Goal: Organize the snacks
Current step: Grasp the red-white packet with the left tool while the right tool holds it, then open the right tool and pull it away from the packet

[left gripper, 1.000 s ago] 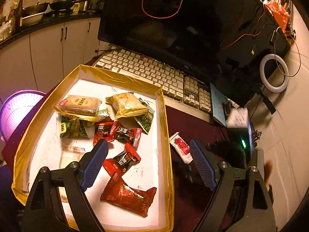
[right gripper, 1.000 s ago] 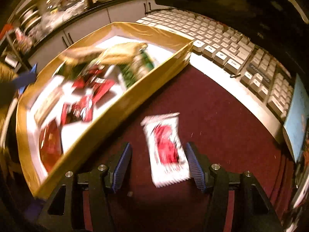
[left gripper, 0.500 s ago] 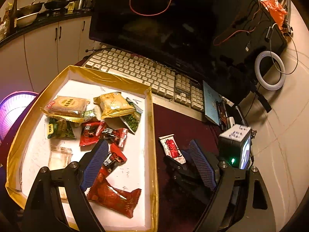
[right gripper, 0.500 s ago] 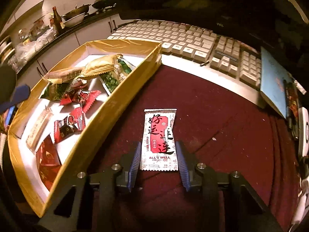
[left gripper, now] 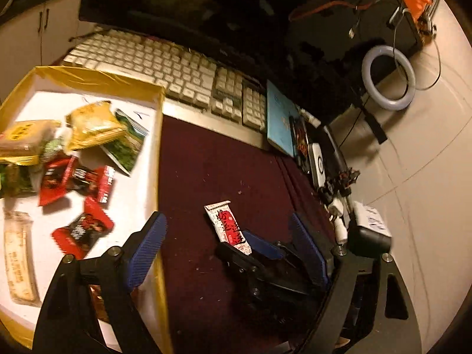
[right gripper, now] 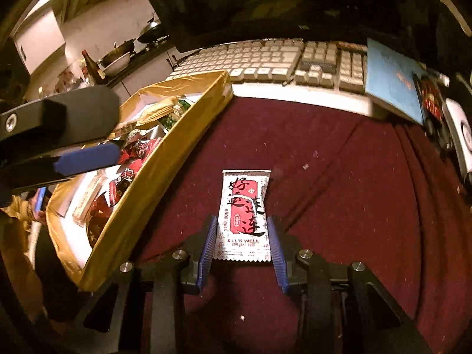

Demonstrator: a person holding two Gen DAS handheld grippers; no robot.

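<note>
A white and red snack packet (right gripper: 243, 218) lies on the dark red cloth (right gripper: 339, 177). My right gripper (right gripper: 242, 246) has its blue pads against both long edges of the packet's near end. The packet also shows in the left wrist view (left gripper: 228, 224), with the right gripper's fingers (left gripper: 259, 243) at its near end. My left gripper (left gripper: 230, 244) is open and empty, hovering above the cloth beside the gold box (left gripper: 160, 135). The box holds several snack packets (left gripper: 88, 124).
A white keyboard (left gripper: 165, 65) and a dark monitor (left gripper: 183, 8) stand behind the box. A blue booklet (right gripper: 392, 82) and small devices lie along the cloth's right edge. A ring light (left gripper: 388, 78) is at the far right. Kitchen cabinets are at the back left.
My right gripper has narrowed from wide open until its pads touch the packet's edges. My left gripper has swung right, from over the box to over the cloth.
</note>
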